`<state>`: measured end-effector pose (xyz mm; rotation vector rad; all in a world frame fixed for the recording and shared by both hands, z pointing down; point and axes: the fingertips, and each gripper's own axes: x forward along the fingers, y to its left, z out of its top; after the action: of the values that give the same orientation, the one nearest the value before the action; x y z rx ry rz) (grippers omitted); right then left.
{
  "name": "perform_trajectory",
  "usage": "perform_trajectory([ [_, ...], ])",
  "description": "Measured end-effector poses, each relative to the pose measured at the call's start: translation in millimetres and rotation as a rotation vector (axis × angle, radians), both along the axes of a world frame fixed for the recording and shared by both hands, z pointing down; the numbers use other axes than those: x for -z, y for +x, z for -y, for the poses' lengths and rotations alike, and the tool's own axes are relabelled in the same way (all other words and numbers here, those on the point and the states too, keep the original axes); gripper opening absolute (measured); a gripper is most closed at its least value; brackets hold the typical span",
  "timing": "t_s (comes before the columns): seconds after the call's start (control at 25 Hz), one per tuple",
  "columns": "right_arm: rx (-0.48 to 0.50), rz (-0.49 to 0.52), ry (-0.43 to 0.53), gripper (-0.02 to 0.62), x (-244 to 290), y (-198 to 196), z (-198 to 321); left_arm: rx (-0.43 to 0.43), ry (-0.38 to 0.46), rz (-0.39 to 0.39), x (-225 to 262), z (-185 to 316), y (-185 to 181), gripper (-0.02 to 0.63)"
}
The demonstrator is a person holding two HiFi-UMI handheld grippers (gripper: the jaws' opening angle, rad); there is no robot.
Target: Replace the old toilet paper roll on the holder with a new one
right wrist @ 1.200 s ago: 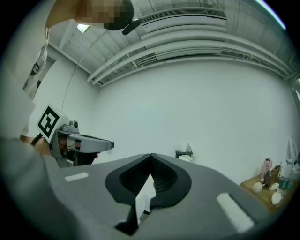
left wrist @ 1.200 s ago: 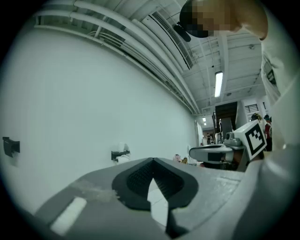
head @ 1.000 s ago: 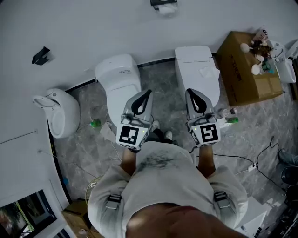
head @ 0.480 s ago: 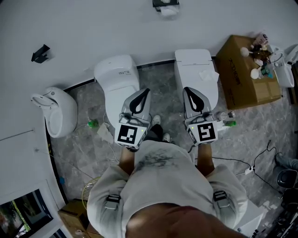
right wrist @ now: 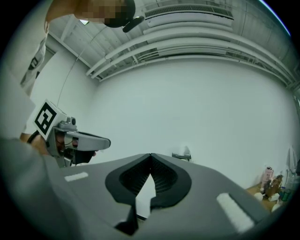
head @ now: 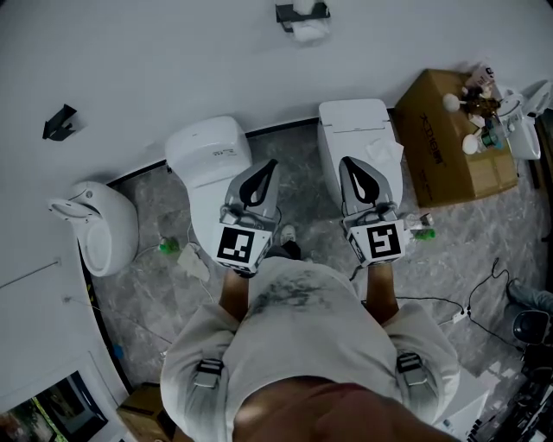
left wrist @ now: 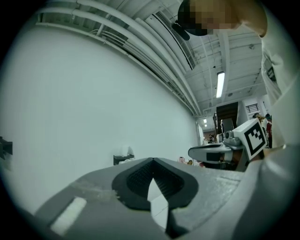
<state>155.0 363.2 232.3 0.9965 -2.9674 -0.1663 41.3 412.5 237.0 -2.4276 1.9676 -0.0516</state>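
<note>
The toilet paper holder (head: 298,13) hangs on the white wall at the top of the head view, with a white roll (head: 309,29) on it. It shows small and far in the left gripper view as holder (left wrist: 123,159) and in the right gripper view as holder (right wrist: 181,155). My left gripper (head: 270,164) and right gripper (head: 346,162) are held level side by side in front of me, both shut and empty, well short of the wall. A new roll is not identifiable in any view.
Below the grippers stand a round white toilet (head: 207,154) and a square white toilet (head: 356,129). A white urinal (head: 99,226) sits at left. A cardboard box (head: 449,138) with small items on top stands at right. Cables lie on the grey marble floor (head: 298,168).
The holder and both toilets have shifted lower in the head view, so I have moved toward the wall. Both grippers stay shut, side by side.
</note>
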Motion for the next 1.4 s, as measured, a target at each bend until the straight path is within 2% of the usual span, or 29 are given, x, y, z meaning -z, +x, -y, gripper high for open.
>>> perform_trajectory([
  [0.2,-0.021,-0.01,-0.001,0.002,1,-23,34,-0.027,-0.002,-0.015,1,36,-21,-0.009],
  [0.36,-0.045,-0.009,-0.003,0.002,0,-38,60,-0.064,0.012,0.023,1,65,-37,-0.009],
  [0.52,-0.069,-0.011,-0.009,0.002,-2,-47,82,-0.059,-0.013,-0.024,3,91,-48,-0.009],
  [0.84,-0.074,-0.031,-0.026,0.002,-7,-60,132,-0.078,-0.03,-0.024,-3,142,-57,-0.009],
  [0.96,-0.06,-0.037,-0.026,0.002,-10,-65,153,-0.065,-0.03,-0.028,-6,162,-61,-0.009],
  [1.08,-0.042,-0.043,-0.031,0.002,-14,-69,177,-0.067,-0.023,0.021,-14,186,-65,-0.009],
  [1.24,-0.021,-0.043,-0.038,0.002,-15,-70,214,-0.023,-0.05,-0.031,-14,219,-65,-0.009],
  [1.4,0.002,-0.044,-0.051,0.002,-22,-71,251,-0.006,-0.044,0.001,-17,252,-66,-0.009],
])
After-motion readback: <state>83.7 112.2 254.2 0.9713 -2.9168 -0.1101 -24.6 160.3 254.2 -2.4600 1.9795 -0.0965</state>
